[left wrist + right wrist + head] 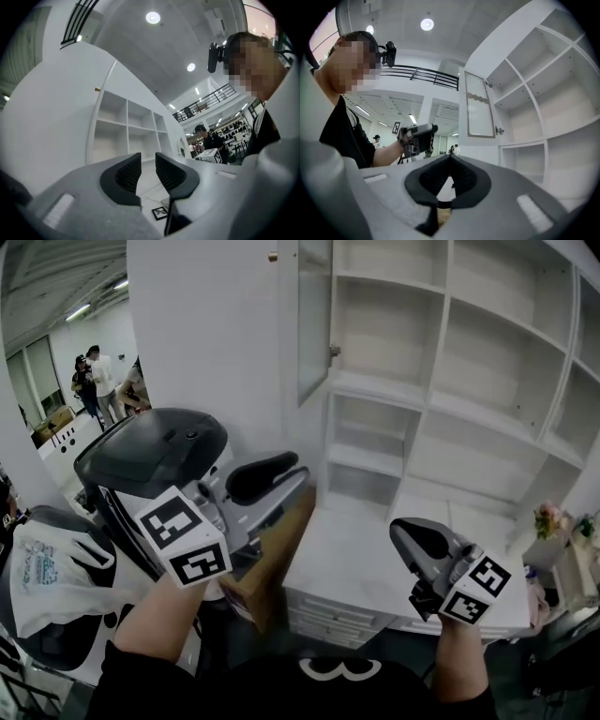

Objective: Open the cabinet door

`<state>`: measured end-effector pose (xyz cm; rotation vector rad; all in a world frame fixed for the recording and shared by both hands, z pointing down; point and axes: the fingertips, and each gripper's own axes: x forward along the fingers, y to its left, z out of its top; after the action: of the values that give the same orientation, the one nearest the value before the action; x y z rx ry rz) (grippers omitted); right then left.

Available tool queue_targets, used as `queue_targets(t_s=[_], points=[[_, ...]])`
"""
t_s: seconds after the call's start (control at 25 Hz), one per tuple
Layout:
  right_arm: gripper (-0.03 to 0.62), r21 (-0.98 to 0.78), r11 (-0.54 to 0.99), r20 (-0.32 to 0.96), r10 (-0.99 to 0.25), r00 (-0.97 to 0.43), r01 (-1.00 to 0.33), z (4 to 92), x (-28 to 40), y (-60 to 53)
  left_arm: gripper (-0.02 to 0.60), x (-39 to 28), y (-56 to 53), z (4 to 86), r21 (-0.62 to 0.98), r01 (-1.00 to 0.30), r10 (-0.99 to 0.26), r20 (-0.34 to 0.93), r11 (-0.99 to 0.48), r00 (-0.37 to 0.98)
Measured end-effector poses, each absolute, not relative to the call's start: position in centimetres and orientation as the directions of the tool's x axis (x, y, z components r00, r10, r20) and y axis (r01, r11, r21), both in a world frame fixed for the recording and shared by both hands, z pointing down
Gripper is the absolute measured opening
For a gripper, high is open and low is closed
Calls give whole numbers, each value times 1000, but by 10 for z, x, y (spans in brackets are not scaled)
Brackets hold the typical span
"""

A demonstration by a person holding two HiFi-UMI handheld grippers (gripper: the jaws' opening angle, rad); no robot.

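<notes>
Bright, even light from round ceiling lamps (427, 24); strong fisheye bending at edges; dark corner vignetting; near parts soft.

A tall white cabinet (441, 399) fills the wall, its upper part split by white boards into open shelf compartments. Below them a broad white countertop (347, 554) juts forward over a row of drawers (328, 620) (only their upper fronts show). A brown cardboard box (281, 549) stands on the dark floor (398, 645), just beside the countertop's left end. At the far right, a low pale stand (562, 570) carries a small bouquet (548, 519).
</notes>
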<state>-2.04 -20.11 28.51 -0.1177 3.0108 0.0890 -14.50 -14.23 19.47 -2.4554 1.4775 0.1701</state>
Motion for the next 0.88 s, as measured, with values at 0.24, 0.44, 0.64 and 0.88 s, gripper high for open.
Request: queue_targets(t_s=[0.24, 0.44, 0.64, 0.88], points=[[3, 1, 997, -149, -82, -985, -83, 307, 6, -165, 50, -85, -113, 274, -58, -873, -856, -174, -485, 487], [3, -50, 995, -168, -96, -981, -88, 326, 24, -147, 17, -60, -100, 322, -22, -885, -879, -110, -465, 464], [3, -82, 990, -147, -127, -981, -116, 352, 41, -138, 11, -39, -90, 353, 14, -882, -880, -81, -471, 469], [3, -130, 976, -172, -197, -965, -176, 353, 59, -141, 11, -20, -88, 350, -18, -873, -868, -96, -487, 487]])
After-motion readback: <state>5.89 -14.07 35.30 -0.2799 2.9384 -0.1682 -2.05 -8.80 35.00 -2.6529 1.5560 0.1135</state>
